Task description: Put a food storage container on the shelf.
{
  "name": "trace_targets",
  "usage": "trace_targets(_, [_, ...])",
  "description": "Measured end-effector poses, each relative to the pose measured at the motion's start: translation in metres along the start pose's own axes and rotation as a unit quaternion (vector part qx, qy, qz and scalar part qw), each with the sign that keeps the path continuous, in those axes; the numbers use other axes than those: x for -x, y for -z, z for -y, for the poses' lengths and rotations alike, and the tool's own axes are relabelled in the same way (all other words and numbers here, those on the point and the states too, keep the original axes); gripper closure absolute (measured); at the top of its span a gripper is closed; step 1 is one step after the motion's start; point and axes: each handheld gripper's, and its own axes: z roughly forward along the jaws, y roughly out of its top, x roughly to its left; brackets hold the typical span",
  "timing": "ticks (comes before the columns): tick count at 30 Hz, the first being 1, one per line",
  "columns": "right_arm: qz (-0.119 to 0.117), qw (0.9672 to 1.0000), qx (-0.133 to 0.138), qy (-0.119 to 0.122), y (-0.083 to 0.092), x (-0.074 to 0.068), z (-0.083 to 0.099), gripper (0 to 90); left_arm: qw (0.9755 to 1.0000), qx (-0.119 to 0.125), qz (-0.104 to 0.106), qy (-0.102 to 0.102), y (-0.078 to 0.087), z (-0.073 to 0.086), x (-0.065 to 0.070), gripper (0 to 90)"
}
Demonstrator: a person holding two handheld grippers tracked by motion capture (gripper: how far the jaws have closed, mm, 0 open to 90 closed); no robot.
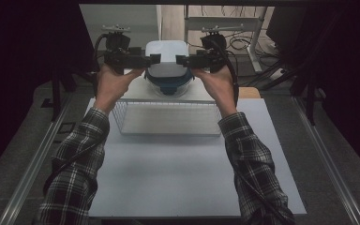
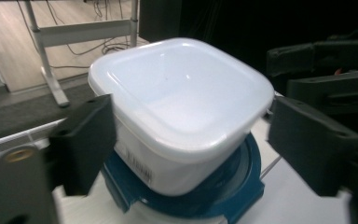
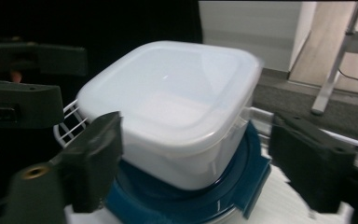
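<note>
Right now I have both grippers up at the top centre of the high view, one on each side of a white tub (image 1: 167,50) that sits upside down on a blue-lidded container (image 1: 168,84). My left gripper (image 1: 155,59) comes in from the left and my right gripper (image 1: 181,60) from the right, facing each other across the tub. In the left gripper view the tub (image 2: 182,109) fills the middle, between jaws that stand apart and clear of its sides. In the right gripper view the jaws also stand apart around the tub (image 3: 177,107). A wire basket (image 1: 166,118) lies just below the stack, on the white table (image 1: 187,168).
</note>
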Motion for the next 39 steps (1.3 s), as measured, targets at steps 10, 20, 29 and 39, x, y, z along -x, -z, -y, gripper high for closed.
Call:
trace_targets(10, [-0.001, 0.9979, -0.023, 0.061, 0.008, -0.025, 0.029, 1.1, 0.9992, -0.01, -0.003, -0.037, 0.009, 0.031, 0.018, 3.5])
trace_targets(20, [-0.012, 0.9971, -0.03, 0.069, 0.013, -0.026, 0.058, 1.0, 0.9983, -0.003, 0.006, -0.057, 0.021, 0.066, 0.02, 4.3])
trace_targets(29, [-0.016, 0.9962, -0.037, 0.077, 0.015, -0.028, 0.084, 0.0, 0.9992, 0.0, 0.015, -0.037, 0.029, 0.104, 0.019, 5.6])
trace_targets(39, [-0.031, 0.9958, -0.038, 0.078, 0.022, -0.027, 0.113, 0.0, 0.9985, -0.004, 0.049, -0.026, 0.029, 0.138, 0.02, 5.3])
